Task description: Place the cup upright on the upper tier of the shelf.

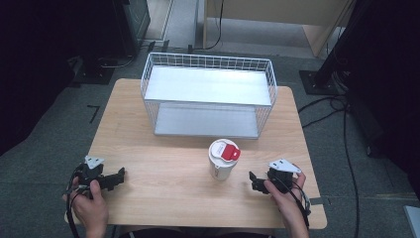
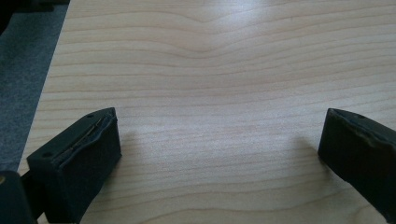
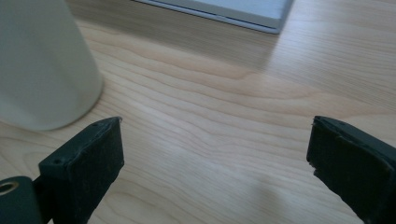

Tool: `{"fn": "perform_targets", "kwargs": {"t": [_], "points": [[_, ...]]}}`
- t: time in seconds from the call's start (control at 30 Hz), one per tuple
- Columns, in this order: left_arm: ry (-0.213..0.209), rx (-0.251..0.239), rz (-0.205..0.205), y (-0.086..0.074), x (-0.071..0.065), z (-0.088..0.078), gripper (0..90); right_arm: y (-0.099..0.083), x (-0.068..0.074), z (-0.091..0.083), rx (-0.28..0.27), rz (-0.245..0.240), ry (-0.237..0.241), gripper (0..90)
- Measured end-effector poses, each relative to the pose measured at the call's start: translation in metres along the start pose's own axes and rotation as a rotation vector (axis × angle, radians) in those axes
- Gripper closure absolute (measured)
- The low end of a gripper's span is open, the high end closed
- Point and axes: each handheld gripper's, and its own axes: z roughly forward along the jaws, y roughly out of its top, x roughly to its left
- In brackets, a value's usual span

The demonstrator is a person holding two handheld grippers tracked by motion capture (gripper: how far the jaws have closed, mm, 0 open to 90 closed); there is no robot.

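Observation:
A white cup (image 1: 223, 159) with a white lid and a red tab stands upright on the wooden table (image 1: 163, 188), in front of a white wire shelf basket (image 1: 208, 94). My right gripper (image 1: 253, 180) rests on the table just right of the cup, jaws wide apart and empty. The cup's white wall (image 3: 42, 70) shows at the upper left in the right gripper view, beyond my right gripper (image 3: 215, 158). My left gripper (image 1: 120, 174) lies near the table's front left corner, open, with bare wood between its jaws in the left gripper view (image 2: 219, 140).
The wire basket has two white shelves and stands at the table's far side; its lower shelf edge (image 3: 224, 11) shows in the right gripper view. Grey carpet (image 1: 44, 139) surrounds the table. Cables (image 1: 327, 106) and dark stands lie on the floor to the right.

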Motion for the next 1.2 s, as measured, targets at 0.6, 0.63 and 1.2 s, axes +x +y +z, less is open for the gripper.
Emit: {"fn": "perform_targets", "kwargs": {"t": [0.6, 0.63, 1.2], "points": [[0.0, 0.0, 0.0, 0.0, 0.0, 0.0, 0.0, 0.011, 0.038, 0.012, -0.036, -0.05, 0.098, 3.8], [0.0, 0.0, 0.0, 0.0, 0.0, 0.0, 0.0, 0.011, 0.041, 0.013, -0.042, -0.056, 0.111, 3.9], [0.0, 0.0, 0.0, 0.0, 0.0, 0.0, 0.0, 0.014, 0.053, 0.008, -0.081, -0.065, 0.202, 5.8]]}}
